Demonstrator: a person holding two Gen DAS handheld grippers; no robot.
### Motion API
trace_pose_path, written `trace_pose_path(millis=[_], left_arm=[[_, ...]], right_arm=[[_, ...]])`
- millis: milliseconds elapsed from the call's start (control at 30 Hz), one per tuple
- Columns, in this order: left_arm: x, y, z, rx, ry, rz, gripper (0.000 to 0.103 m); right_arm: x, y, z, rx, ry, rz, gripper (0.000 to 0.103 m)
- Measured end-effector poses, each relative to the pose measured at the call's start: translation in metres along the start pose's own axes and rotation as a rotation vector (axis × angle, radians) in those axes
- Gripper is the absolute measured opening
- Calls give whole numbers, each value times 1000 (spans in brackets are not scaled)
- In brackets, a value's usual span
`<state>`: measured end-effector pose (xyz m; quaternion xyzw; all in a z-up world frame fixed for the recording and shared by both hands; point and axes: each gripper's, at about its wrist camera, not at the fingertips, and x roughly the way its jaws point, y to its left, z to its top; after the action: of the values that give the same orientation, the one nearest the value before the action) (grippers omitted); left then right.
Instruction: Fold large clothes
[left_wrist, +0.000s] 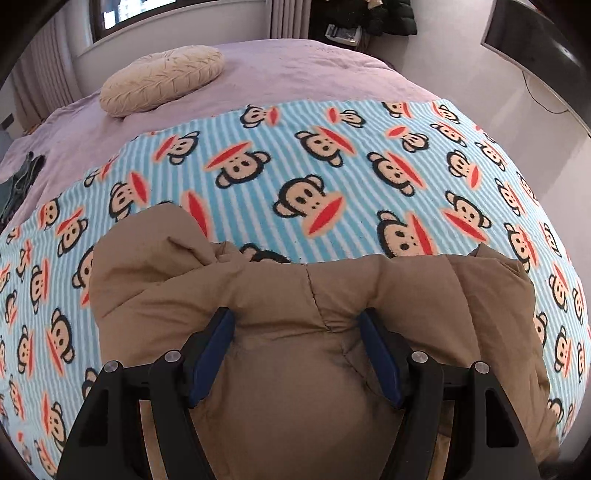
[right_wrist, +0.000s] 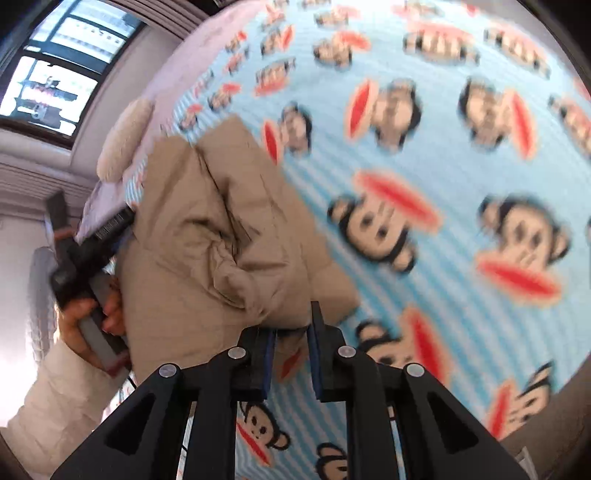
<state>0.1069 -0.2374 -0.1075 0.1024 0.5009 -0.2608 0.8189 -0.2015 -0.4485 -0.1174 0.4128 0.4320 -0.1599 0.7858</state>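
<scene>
A puffy tan coat (left_wrist: 295, 288) lies bunched on a blue striped monkey-print blanket (left_wrist: 295, 155). In the left wrist view my left gripper (left_wrist: 295, 317) stands open, its blue pads (left_wrist: 212, 354) straddling a thick bulge of the coat. In the right wrist view the coat (right_wrist: 221, 229) fills the left half, and my right gripper (right_wrist: 293, 326) is shut on its near edge, just above the blanket (right_wrist: 443, 166). The left gripper's body (right_wrist: 92, 240) shows at the coat's far side, held by a hand (right_wrist: 85, 314) in a white sleeve; its fingertips are hidden behind the coat.
The blanket covers a bed with a lilac sheet (left_wrist: 277, 70). A cream round cushion (left_wrist: 162, 79) sits near the bed's far left, dark clothes (left_wrist: 22, 181) at its left edge. A window (right_wrist: 55, 74) is beyond the bed. Bare floor (left_wrist: 561, 155) runs along the right.
</scene>
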Motion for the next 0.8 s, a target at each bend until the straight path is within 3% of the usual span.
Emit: trace_pose_path(millis=[100,200,300,333,467,567,800], left_arm=[[1,2,-1,1,7,1,71],[1,2,-1,2,8,13,71],[2,1,-2,8,7,19,71],[2,1,-2,9,7,20,71],[-2,1,-3,19,13,20,71],[-9,1,-4,24,18,19,71],[-46,9,-10,-15,56,50,71]], right_arm=[[-26,15,17,-80,-89,-19,18],[-24,36,37,-167,-79,22,18],[9,57,45,-274,9,19,18],[26,58,44,-289,56,-18,18],[64,34,34,-220,188,-62,17],[71,23,25,-183,228,-29,16],[80,24,15,-227,286,-29,16]])
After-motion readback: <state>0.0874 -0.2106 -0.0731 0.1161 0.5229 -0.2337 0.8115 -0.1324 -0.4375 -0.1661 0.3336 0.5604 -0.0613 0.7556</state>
